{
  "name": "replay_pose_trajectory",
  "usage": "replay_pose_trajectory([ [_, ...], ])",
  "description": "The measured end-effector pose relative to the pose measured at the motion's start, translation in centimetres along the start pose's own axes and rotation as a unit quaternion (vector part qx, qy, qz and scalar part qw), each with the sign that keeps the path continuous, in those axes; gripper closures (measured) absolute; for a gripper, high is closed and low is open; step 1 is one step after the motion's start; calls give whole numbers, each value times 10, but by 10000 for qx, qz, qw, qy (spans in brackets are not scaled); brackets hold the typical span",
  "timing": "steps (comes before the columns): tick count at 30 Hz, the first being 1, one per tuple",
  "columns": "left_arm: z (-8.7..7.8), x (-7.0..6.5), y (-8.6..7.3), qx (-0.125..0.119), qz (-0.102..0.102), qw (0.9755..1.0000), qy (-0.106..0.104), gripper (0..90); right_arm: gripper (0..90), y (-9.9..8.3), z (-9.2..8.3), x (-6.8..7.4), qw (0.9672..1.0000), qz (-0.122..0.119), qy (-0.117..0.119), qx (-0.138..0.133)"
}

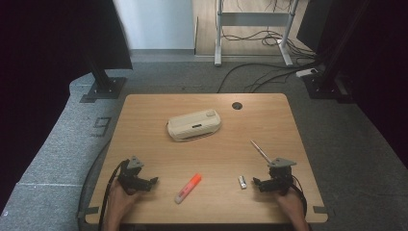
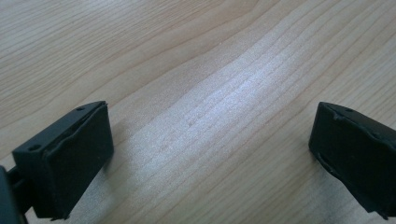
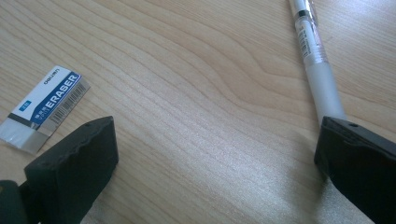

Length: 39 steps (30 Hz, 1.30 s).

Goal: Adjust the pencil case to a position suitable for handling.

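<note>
I rest my left gripper (image 1: 153,181) on the near left part of the wooden table (image 1: 144,125), its jaws spread wide with nothing but bare wood grain between them, as the left gripper view shows. My right gripper (image 1: 256,183) sits at the near right, jaws just as wide apart and gripping nothing. Both grippers point inward, toward the middle of the near edge. Just to the left of my right gripper lies the eraser (image 1: 242,181), a small white block in a blue-and-white sleeve; in the right gripper view it lies flat just beyond one jaw, not touched by it. The pen (image 1: 260,150), slim and white with a clear barrel, lies slantwise on the table just beyond my right gripper, its near end running under the other jaw in the right gripper view; I cannot tell whether the jaw touches it. Between my two grippers, nearer the left one, an orange highlighter (image 1: 188,188) with a pale cap lies slantwise on the wood, apart from both. Farther off, around the middle of the table, sits a cream-coloured pencil case (image 1: 194,124), closed, well apart from my grippers.
</note>
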State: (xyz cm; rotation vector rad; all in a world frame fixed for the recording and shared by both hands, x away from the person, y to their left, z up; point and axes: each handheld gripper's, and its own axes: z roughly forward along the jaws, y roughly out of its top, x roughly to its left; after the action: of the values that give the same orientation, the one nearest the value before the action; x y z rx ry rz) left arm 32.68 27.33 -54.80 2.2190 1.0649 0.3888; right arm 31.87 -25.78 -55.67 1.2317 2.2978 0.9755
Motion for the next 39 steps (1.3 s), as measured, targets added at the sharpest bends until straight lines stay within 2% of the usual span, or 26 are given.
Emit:
replay_pose_trajectory([
  [10,7,-3,8,1,-297,9992,259,0,0,0,0,0,10000,2,1,2],
  [15,8,-4,10,27,-354,9989,301,0,0,0,0,0,10000,3,-1,3],
  [24,9,-4,10,-8,-345,9990,282,0,0,0,0,0,10000,-4,1,0],
  [27,9,-5,11,-26,-259,9992,290,0,0,1,0,0,10000,1,1,-2],
  [30,8,-9,14,27,-153,9996,247,0,0,1,0,0,10000,-4,1,1],
  [33,6,-15,20,-108,-84,9999,84,0,0,0,0,0,10000,-5,0,-1],
  [39,5,-19,32,-182,-34,9998,-118,0,0,1,1,0,10000,9,-2,-1],
])
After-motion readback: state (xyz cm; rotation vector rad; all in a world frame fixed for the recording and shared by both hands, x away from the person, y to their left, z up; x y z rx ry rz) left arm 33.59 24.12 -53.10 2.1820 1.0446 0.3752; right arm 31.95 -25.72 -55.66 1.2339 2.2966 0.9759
